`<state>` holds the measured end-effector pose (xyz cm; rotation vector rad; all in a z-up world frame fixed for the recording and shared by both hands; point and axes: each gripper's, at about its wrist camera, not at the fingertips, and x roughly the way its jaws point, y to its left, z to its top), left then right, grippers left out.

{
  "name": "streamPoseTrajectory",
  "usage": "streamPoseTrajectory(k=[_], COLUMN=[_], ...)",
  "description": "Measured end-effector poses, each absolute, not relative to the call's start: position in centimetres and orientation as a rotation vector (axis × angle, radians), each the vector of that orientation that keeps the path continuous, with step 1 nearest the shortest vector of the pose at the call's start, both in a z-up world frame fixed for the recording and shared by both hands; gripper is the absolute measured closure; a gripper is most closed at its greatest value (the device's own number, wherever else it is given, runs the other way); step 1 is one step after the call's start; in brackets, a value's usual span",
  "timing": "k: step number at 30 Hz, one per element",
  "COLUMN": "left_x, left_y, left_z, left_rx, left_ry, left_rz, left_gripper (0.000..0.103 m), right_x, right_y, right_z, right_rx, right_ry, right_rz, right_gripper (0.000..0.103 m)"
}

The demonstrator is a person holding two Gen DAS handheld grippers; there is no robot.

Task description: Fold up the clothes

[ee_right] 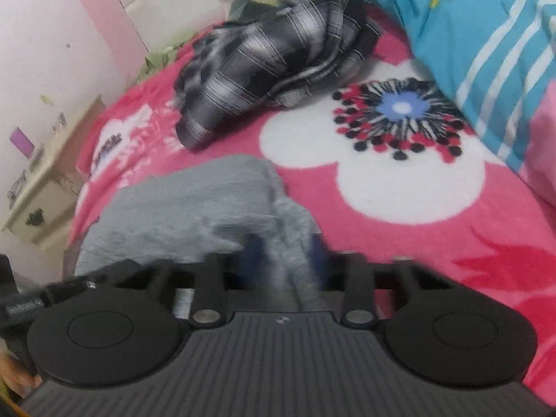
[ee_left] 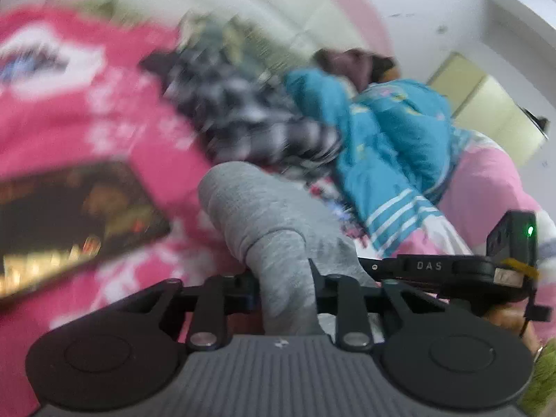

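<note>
**A:** ok so what are you holding right now? Looks like your left gripper (ee_left: 285, 288) is pinching a bunched-up fold of the grey garment (ee_left: 264, 215), with the cloth squeezed right between the jaws and rising up in front of the camera.

**B:** yep, and your right gripper (ee_right: 283, 264) is doing the same thing: jaws pressed nearly together on a ridge of that same grey garment (ee_right: 194, 205). That view is blurry near the tips, but the fabric is clearly running between them.

**A:** where's it sitting though?

**B:** it's lying on the pink blanket (ee_right: 399, 232), the one with the big white flower (ee_right: 403, 180) print, with the rest of the grey cloth spreading out to the left of your right gripper. Your two grippers are sitting close to each other too. You can spot the right one poking in at the right edge of the left view.

**A:** other stuff nearby?

**B:** a crumpled plaid shirt (ee_right: 264, 69) is lying farther back on the blanket, apart from the grey piece, and a blue quilt (ee_right: 469, 34) with white stripes is piling up on the right. There's a small cream nightstand (ee_right: 41, 187) off to the left by the wall.
</note>
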<state>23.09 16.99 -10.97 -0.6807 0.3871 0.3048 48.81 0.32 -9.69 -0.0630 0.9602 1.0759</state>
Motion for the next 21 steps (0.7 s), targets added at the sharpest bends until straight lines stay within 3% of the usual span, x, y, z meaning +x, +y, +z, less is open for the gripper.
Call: streamPoseTrajectory(k=[4, 7, 10, 12, 17, 21], left_x=[22.4, 23.4, 24.5, 24.2, 23.9, 23.5], left_y=[15.8, 16.4, 17.5, 17.5, 17.4, 17.2], left_z=[-9.6, -10.7, -12.4, -12.1, -12.0, -11.9], left_rx=[-0.579, -0.614, -0.684, -0.68, -0.683, -0.681], left_ry=[0.302, 0.389, 0.506, 0.491, 0.492, 0.484], left_rz=[0.324, 0.36, 0.377, 0.378, 0.386, 0.41], left_gripper=[0.08, 0.076, 0.069, 0.065, 0.061, 0.055], right_x=[45.6, 45.0, 46.6, 47.6, 44.8, 41.2], right_y=[-2.0, -3.6, -2.5, -2.4, -5.8, -4.2], right_z=[-5.9, -4.9, -7.5, -8.8, -5.9, -5.3], right_rx=[-0.009, 0.053, -0.03, -0.042, 0.062, -0.154], right_ry=[0.697, 0.555, 0.633, 0.69, 0.611, 0.594], right_rz=[1.141, 1.167, 1.026, 0.919, 0.953, 1.008], right_gripper=[0.1, 0.1, 0.098, 0.096, 0.095, 0.057])
